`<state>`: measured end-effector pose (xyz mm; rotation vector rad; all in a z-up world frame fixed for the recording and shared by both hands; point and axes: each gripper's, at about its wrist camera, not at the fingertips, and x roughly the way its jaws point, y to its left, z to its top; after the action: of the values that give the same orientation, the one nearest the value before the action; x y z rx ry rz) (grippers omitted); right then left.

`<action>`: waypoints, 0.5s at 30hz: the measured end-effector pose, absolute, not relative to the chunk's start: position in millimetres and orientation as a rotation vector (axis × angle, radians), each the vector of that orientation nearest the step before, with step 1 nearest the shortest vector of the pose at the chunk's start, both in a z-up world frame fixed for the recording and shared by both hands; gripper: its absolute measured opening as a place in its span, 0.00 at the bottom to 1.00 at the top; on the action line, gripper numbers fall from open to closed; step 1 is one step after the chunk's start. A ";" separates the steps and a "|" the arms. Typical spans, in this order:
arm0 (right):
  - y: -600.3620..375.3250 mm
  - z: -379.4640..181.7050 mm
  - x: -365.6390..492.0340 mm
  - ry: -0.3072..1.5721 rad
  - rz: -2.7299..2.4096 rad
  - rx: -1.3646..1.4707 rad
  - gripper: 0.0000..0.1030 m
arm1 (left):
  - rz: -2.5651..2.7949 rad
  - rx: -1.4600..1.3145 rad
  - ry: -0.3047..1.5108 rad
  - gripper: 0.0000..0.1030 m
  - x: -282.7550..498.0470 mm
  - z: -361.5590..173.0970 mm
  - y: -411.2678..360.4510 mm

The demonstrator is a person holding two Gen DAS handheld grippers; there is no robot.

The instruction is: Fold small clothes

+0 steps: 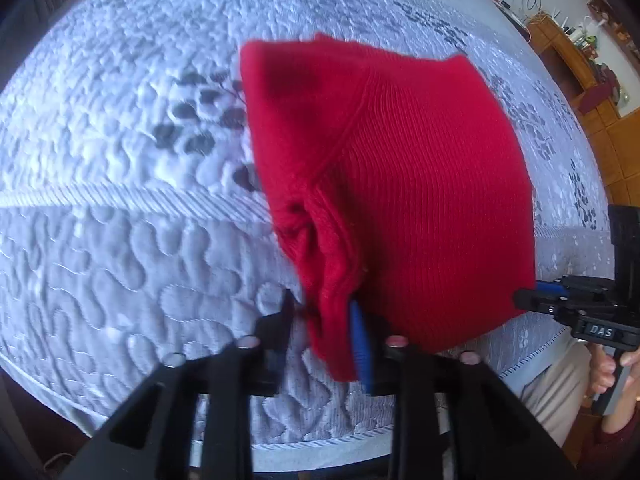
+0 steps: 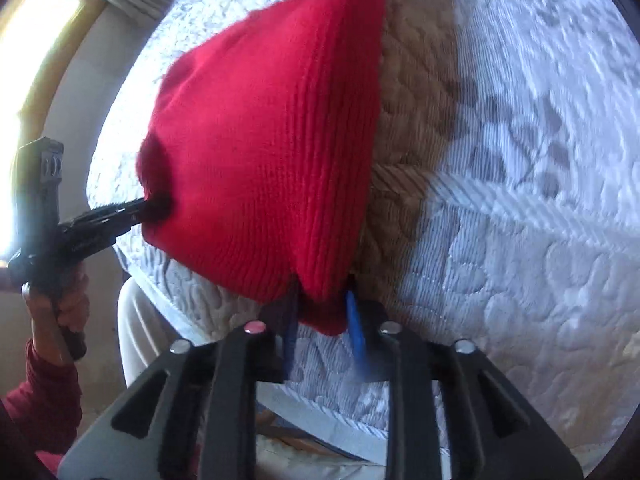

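Observation:
A small red knit garment (image 1: 400, 180) with a ribbed band hangs stretched between the two grippers, lifted off the bed. My left gripper (image 1: 324, 320) is shut on one bunched corner of it, cloth pinched between the black finger and the blue pad. The right gripper (image 1: 532, 296) pinches the opposite corner at the right edge. In the right wrist view the same garment (image 2: 260, 140) rises from my right gripper (image 2: 322, 304), which is shut on its lower tip, and the left gripper (image 2: 148, 206) bites the far corner at the left. The garment throws a brownish shadow on the bed.
A white quilted bedspread (image 1: 140, 200) with grey leaf prints lies beneath, its front edge close to the person. Wooden shelves (image 1: 568, 52) stand at the far right. A bright window (image 2: 36, 60) is at the left. A hand (image 2: 68, 300) in a red sleeve holds the left gripper's handle.

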<state>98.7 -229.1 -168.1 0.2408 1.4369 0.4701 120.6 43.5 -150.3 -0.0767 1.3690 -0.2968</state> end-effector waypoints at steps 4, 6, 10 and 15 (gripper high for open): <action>-243.7 -143.4 111.1 1.377 0.457 0.247 0.30 | -0.264 -0.087 1.312 0.49 141.7 -130.3 56.3; -251.2 -136.2 121.0 1.351 0.445 0.252 0.30 | -0.238 -0.086 1.294 0.49 159.8 -120.3 59.5; -256.7 -124.9 147.4 1.311 0.396 0.245 0.33 | -0.179 -0.050 1.250 0.50 192.7 -101.7 57.6; -234.8 -117.8 154.2 1.276 0.527 0.203 0.36 | -0.215 -0.113 1.237 0.58 198.1 -83.0 62.0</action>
<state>154.2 -234.8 -117.8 0.2032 1.2756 0.5273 198.1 62.0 -83.0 -0.1126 1.2367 -0.2149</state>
